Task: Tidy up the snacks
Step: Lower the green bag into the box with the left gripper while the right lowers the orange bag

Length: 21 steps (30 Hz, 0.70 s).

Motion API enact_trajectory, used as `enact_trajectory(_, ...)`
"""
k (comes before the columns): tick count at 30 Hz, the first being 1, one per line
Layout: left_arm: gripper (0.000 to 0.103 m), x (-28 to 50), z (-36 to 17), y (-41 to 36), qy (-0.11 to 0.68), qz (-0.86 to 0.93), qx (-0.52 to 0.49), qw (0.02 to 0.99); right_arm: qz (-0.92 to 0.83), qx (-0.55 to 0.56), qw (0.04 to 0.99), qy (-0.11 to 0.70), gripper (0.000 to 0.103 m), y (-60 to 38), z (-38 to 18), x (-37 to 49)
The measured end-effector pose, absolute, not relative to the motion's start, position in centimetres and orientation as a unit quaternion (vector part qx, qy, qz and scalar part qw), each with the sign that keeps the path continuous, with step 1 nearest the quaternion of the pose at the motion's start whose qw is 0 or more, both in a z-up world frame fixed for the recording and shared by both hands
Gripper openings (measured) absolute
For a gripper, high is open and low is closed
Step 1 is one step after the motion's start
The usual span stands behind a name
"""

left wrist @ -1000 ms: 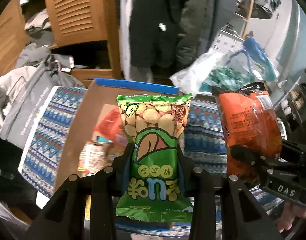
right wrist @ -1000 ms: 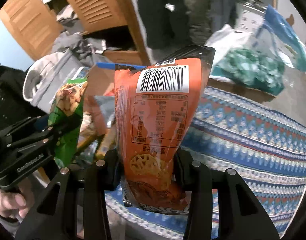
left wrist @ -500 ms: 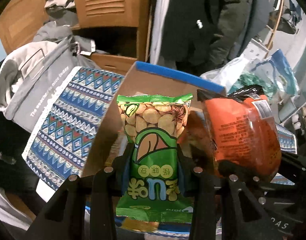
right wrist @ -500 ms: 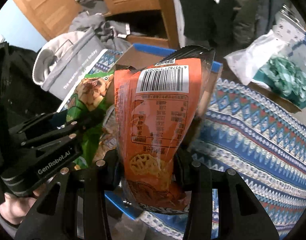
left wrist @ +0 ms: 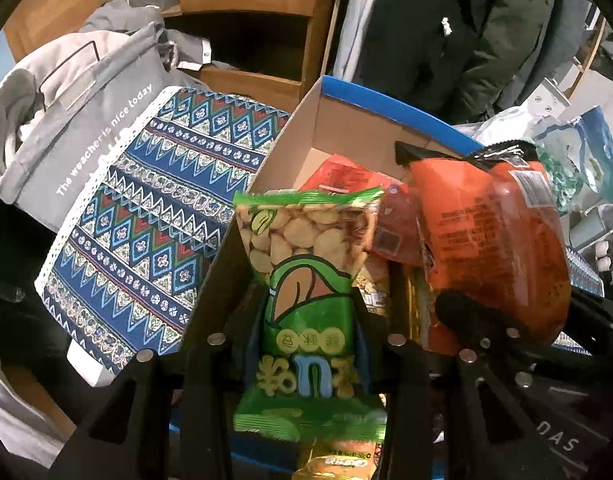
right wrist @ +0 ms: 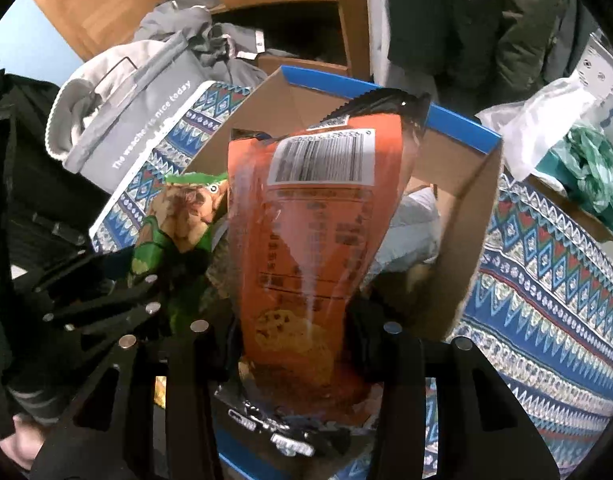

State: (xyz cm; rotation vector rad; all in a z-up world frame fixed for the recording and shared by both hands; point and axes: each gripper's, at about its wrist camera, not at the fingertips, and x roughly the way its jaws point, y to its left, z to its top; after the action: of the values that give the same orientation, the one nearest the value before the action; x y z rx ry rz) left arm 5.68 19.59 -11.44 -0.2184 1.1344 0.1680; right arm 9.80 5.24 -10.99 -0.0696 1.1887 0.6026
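Note:
A green bean-snack bag point(left wrist: 306, 264) stands upright in my left gripper point(left wrist: 310, 308), which is shut on its lower half. An orange snack bag point(right wrist: 318, 232), barcode side up, sits between the pads of my right gripper point(right wrist: 294, 320); those jaws are opening and the bag looks blurred. Both bags hang over an open cardboard box with a blue rim point(left wrist: 386, 100). The orange bag point(left wrist: 494, 240) is just right of the green one. From the right wrist view the green bag point(right wrist: 182, 216) and left gripper point(right wrist: 174, 264) are close on the left.
Red packet point(left wrist: 346, 176) and other snacks lie in the box. The box rests on a blue patterned cloth point(left wrist: 146, 220). A grey tote bag point(left wrist: 78, 120) is at the left, wooden cabinet point(left wrist: 246, 8) and dark coats behind, a clear plastic bag point(right wrist: 566, 128) at the right.
Both grippers carried their bags toward and down over the box, which now fills the middle of both views. The orange bag has gone blurred and tilted slightly in the right jaws.

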Motion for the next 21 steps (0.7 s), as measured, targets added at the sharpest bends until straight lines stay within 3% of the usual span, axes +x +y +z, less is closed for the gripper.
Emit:
enact_trajectory(2,0.04,5.6,-11.3,19.7,0.533,0.083,-0.101,0.836,0.28,-0.031,0.784,0.553,0.047,5.2,-11.2,10.0)
enact_trajectory(8,0.065,4.9,-10.5,20.0,0.524,0.09,-0.099,0.841,0.274,-0.034,0.8,0.533,0.056,4.5,-9.5,9.4)
enact_trajectory(13,0.073,4.1,-9.0,20.0,0.511,0.09,-0.102,0.849,0.278,-0.029,0.813,0.511,0.063,3.6,-7.2,8.9)
enact_trajectory(21,0.074,2.3,-6.2,19.9,0.486,0.084,-0.108,0.863,0.272,-0.027,0.837,0.475,0.066,2.2,-3.6,7.8)
